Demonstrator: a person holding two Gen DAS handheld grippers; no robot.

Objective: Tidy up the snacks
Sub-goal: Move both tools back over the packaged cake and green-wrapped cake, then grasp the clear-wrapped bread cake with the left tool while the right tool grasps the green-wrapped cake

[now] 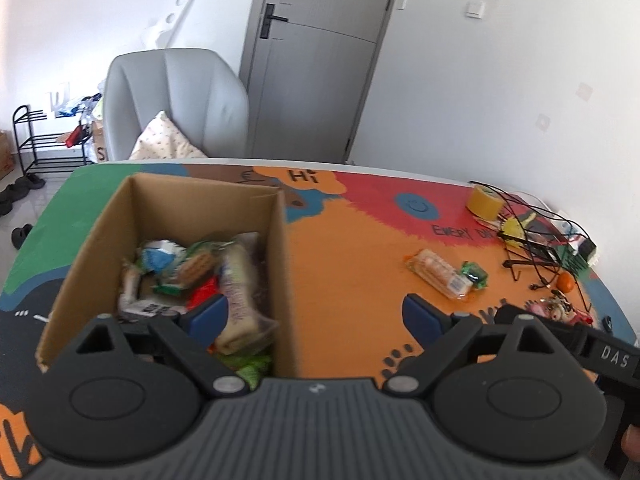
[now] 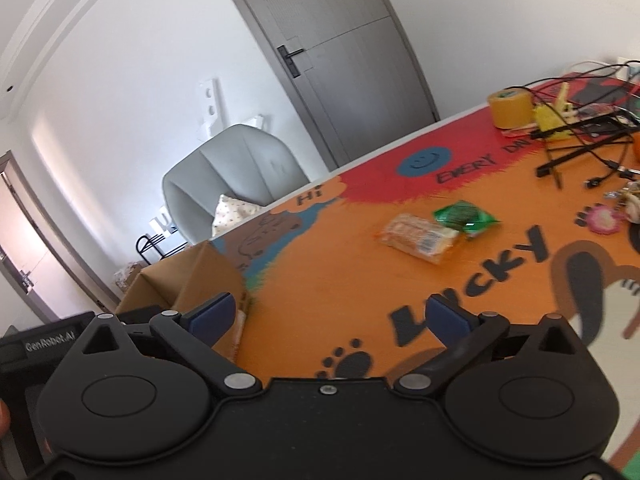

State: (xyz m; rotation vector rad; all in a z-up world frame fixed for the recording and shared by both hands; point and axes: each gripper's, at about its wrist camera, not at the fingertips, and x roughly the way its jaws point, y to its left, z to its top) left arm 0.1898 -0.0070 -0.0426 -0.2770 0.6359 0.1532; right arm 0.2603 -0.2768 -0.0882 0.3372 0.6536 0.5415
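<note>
An open cardboard box [image 1: 100, 232] stands on the left of the colourful table and holds several wrapped snacks, among them a long pale bar [image 1: 240, 280]. My left gripper [image 1: 316, 314] is open and empty, straddling the box's right wall from above. A clear-wrapped cracker pack [image 1: 438, 274] and a small green packet [image 1: 474, 274] lie together on the orange area to the right. In the right wrist view the box [image 2: 192, 284] is at the lower left, the cracker pack [image 2: 418, 236] and green packet [image 2: 464, 216] lie ahead. My right gripper [image 2: 330, 318] is open and empty above the table.
A roll of yellow tape [image 1: 482, 200], tangled black cables [image 1: 536, 240], a small orange ball [image 1: 566, 282] and trinkets sit at the table's far right. A grey armchair [image 1: 176, 104] with a cushion stands behind the table, near a grey door.
</note>
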